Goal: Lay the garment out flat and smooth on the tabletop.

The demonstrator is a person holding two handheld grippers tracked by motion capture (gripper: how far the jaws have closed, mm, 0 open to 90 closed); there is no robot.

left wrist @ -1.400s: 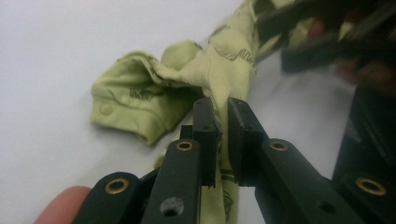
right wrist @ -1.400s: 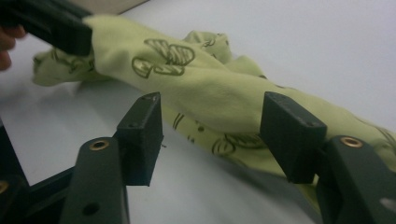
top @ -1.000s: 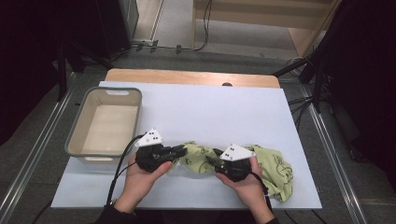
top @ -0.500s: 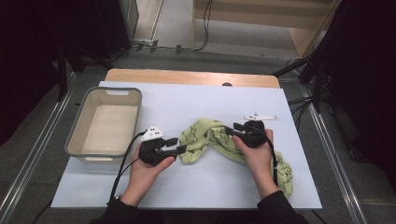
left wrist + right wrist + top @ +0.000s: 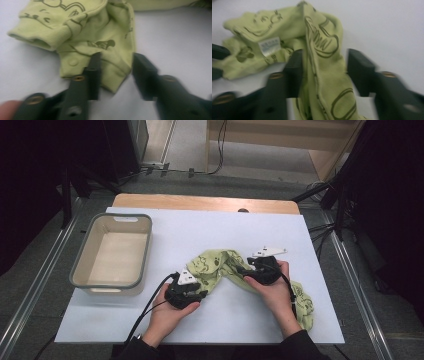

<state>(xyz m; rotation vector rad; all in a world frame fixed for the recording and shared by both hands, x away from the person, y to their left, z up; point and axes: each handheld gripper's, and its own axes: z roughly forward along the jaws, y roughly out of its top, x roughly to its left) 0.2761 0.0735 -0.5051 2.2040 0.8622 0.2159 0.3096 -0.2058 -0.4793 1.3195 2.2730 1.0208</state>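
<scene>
Your left gripper (image 5: 113, 72) and right gripper (image 5: 323, 75) have been closing, each part-open astride the green garment (image 5: 220, 265), gripping nothing; it runs lengthwise between them.

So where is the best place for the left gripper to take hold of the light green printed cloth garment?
Probably the ribbed hem corner of the light green printed cloth garment, lying flat between the left gripper jaws. Come level from the near edge: the hem is thicker and sticks out toward the jaws.
</scene>
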